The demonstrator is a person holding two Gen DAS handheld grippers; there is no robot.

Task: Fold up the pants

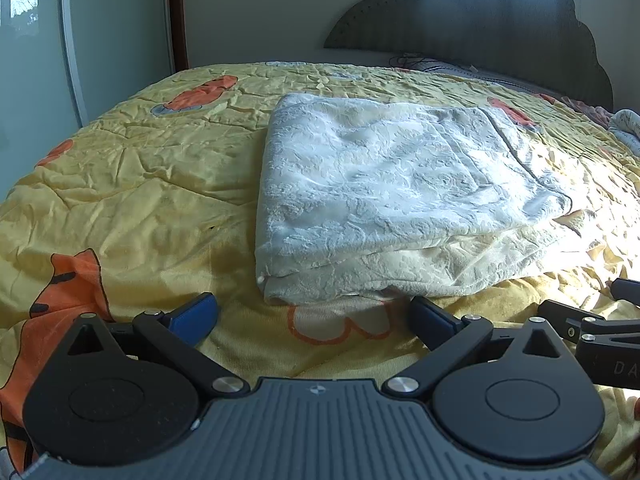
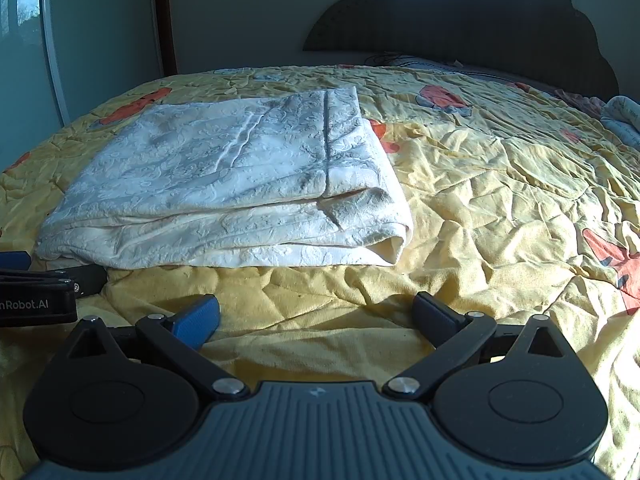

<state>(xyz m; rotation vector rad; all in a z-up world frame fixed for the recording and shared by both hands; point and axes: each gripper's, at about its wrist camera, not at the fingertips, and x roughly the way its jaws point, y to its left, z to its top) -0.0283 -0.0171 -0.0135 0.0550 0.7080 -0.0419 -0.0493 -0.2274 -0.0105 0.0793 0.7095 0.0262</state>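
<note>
The white textured pants (image 1: pixel 384 196) lie folded in a flat stack on the yellow bedspread (image 1: pixel 132 200). In the right wrist view the pants (image 2: pixel 240 184) sit ahead and to the left. My left gripper (image 1: pixel 314 312) is open and empty, just short of the stack's near edge. My right gripper (image 2: pixel 316 314) is open and empty over the bare bedspread (image 2: pixel 500 200), nearer than the stack and to its right. Each gripper shows at the edge of the other's view: the right gripper (image 1: pixel 592 328), the left gripper (image 2: pixel 36 284).
A dark scalloped headboard (image 1: pixel 500 20) stands at the far end of the bed. Pillows and bunched cloth (image 2: pixel 624 116) lie at the far right. A wall and glass door (image 1: pixel 36 40) stand to the left.
</note>
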